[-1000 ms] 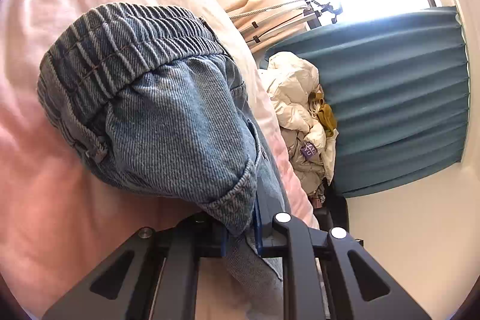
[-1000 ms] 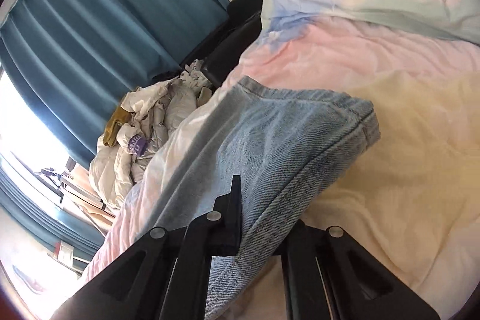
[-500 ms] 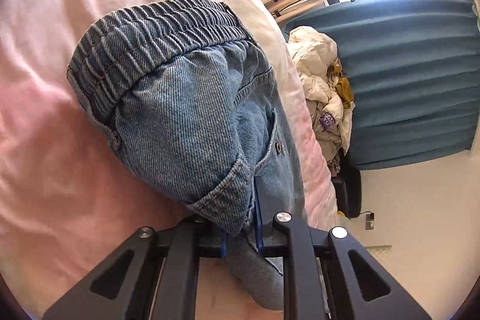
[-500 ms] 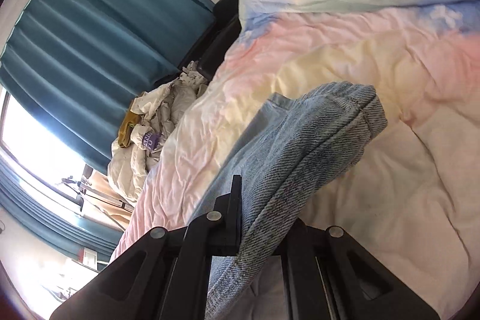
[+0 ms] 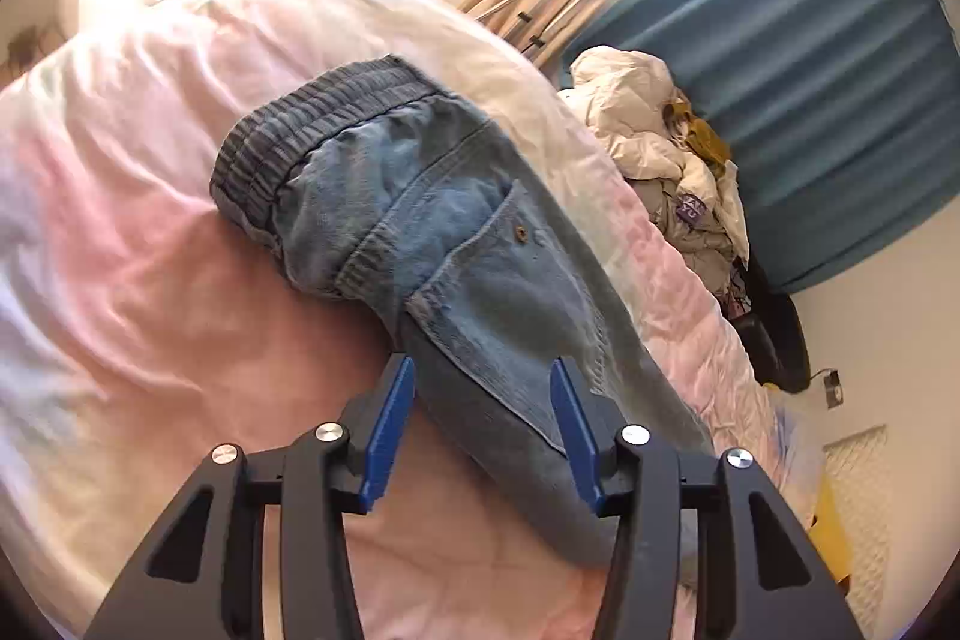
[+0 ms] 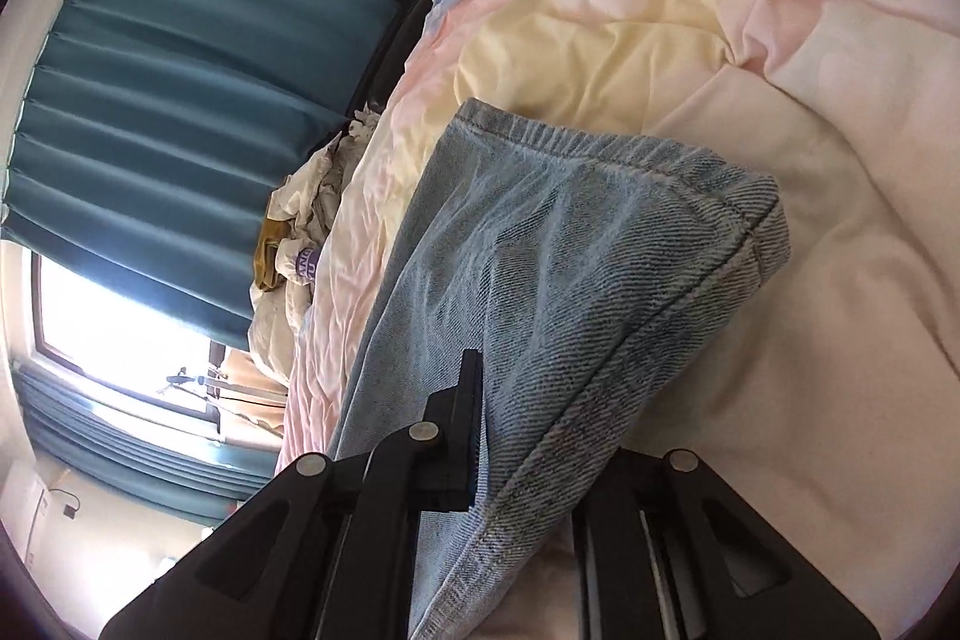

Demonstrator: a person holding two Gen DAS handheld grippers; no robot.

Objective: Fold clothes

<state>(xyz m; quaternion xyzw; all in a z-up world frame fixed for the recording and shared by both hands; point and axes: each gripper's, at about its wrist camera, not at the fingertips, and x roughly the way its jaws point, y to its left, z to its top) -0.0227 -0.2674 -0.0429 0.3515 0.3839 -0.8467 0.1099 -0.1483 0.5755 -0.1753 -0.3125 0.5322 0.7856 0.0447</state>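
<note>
Under everything you have the bed, covered by a rumpled pastel pink, cream and pale blue duvet [image 6: 600, 58], with pleated teal curtains [image 5: 798, 58] and a heap of crumpled white laundry [image 5: 654, 142] beyond its far edge. On the duvet lie the faded blue denim jeans with an elastic waistband [image 5: 444, 244], waistband end bunched and folded over, legs running toward the curtains.

Half a second ago your left gripper [image 5: 480, 400] was pinched on the denim near the pocket; now its blue pads stand well apart on either side of the cloth — you have let go, so that end looks set down.

Your right gripper [image 6: 534, 430] remains closed on the denim near the hem [image 6: 600, 340], judging by the cloth draped over it — its right finger is hidden. The middle of the legs is out of frame.
</note>
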